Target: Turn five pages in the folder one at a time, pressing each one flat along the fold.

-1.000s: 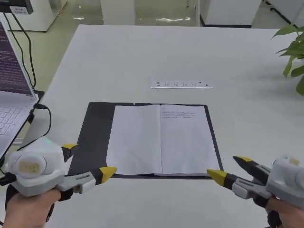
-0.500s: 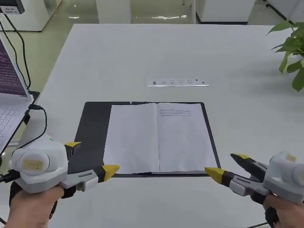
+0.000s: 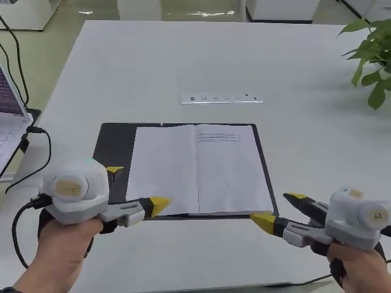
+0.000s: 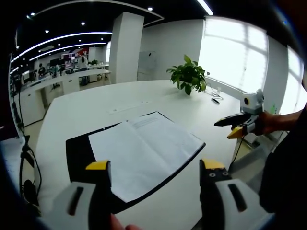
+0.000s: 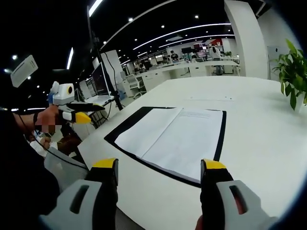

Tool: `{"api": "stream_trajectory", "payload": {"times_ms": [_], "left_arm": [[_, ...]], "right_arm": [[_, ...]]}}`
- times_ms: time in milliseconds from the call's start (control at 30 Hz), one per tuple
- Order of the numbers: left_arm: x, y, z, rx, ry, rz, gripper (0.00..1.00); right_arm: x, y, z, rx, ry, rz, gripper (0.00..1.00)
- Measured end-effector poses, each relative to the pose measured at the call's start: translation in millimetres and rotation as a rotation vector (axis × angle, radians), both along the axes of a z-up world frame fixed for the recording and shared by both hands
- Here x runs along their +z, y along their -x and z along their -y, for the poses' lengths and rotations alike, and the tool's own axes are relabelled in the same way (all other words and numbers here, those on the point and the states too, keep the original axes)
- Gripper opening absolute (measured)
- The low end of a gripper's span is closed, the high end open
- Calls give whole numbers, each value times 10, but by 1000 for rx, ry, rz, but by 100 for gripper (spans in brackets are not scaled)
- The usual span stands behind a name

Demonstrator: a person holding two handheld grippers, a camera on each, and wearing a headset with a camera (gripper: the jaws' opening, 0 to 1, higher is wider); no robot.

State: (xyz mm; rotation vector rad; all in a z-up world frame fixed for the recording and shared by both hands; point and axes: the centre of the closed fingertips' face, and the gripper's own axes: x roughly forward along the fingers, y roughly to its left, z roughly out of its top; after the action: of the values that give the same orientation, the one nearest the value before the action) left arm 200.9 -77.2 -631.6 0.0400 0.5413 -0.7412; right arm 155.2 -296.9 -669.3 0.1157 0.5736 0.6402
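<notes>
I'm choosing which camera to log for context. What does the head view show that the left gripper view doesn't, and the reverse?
The head view adds the laptop at the table's left edge, which I can't make out in the left gripper view. The left gripper view adds the bright windows, the white column and the ceiling lights. Both share the open folder, the plant, the power strip, the black cable and the right gripper, its jaws open.
</notes>
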Motion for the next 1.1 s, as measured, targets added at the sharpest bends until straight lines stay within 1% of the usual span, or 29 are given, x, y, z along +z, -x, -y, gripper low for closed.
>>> {"api": "stream_trajectory", "payload": {"times_ms": [100,200,367,467,500,567,600,633,700,767,867,900,1000,1100], "left_arm": [[-29,-13,131,-30,7,-4,75],[-74,-21,294,-69,3,-9,75],[-118,-55,505,-109,13,-17,75],[-126,-71,599,-123,21,-24,74],[-133,-80,658,-129,28,-30,74],[-145,-85,723,-141,36,-35,72],[-150,-89,746,-142,39,-37,72],[-160,-92,768,-144,40,-39,71],[-205,-83,823,-154,41,-53,72],[-221,-59,891,-164,41,-59,72],[-292,-64,982,-180,38,-71,72],[-314,-67,1010,-183,37,-75,72],[-384,-71,1150,-198,35,-90,72],[-406,-68,1270,-212,34,-94,72]], "right_arm": [[-14,9,-4,-6,-6,-5,70],[-33,36,-25,-9,-9,-13,71],[-54,78,-25,-13,-12,-24,73],[-66,103,-24,-14,-20,-34,74],[-72,108,-22,-16,-21,-37,74],[-82,122,-8,-19,-27,-52,72],[-83,125,-6,-25,-36,-58,73],[-94,123,15,-29,-32,-61,74],[-89,134,22,-31,-36,-67,75],[-88,137,45,-35,-41,-70,74],[-102,140,90,-44,-46,-79,74],[-116,150,105,-48,-46,-91,74],[-152,194,119,-40,-38,-108,73],[-181,227,148,-39,-38,-116,72]]}}
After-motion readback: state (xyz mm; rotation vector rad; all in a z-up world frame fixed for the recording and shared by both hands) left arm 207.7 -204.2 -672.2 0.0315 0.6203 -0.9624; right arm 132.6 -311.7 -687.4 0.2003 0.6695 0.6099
